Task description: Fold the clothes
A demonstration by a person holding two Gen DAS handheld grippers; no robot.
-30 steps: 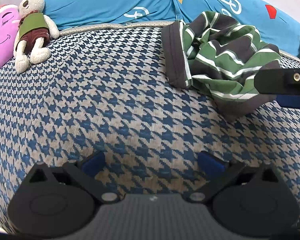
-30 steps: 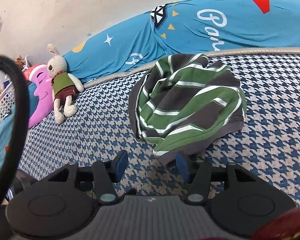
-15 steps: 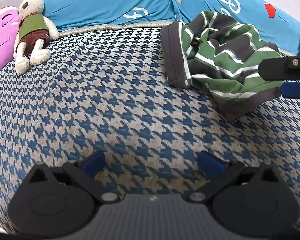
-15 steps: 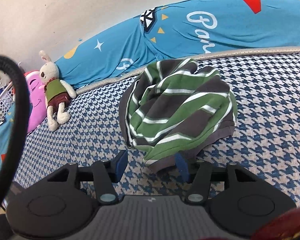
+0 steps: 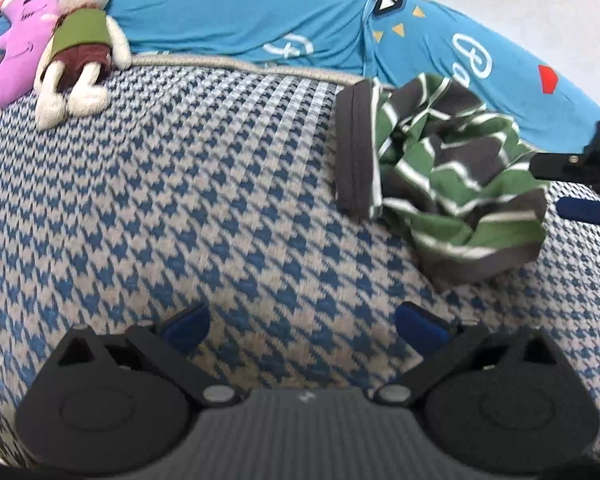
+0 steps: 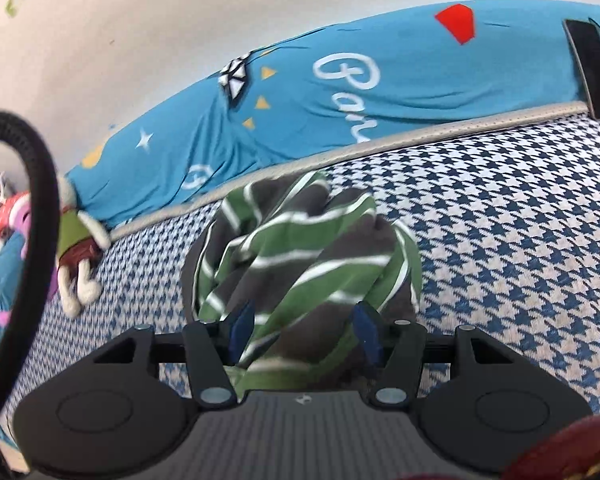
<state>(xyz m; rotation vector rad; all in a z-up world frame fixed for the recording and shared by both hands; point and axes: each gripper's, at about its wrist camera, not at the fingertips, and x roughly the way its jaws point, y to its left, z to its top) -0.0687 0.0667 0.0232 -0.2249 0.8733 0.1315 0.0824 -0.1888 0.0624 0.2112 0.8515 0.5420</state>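
Closer now, my right gripper (image 6: pixel 304 330) has its blue pads wide apart around the crumpled green-grey striped shirt (image 6: pixel 300 264), not clamped. Left gripper (image 5: pixel 302 326), jaws apart, hangs over bare houndstooth mattress (image 5: pixel 200 184), shirt ahead-right. Plush rabbit (image 5: pixel 76 44) far ahead-left.

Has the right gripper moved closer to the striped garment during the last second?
Yes. The right gripper has advanced toward the striped garment, which lies on the houndstooth cover; its open fingers now straddle the near edge.

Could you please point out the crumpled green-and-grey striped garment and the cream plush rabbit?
Crumpled green-and-grey striped garment (image 6: pixel 300 264), right wrist view, on its bunched middle.
Cream plush rabbit in a green vest (image 5: pixel 80 36), left wrist view, on its vest.
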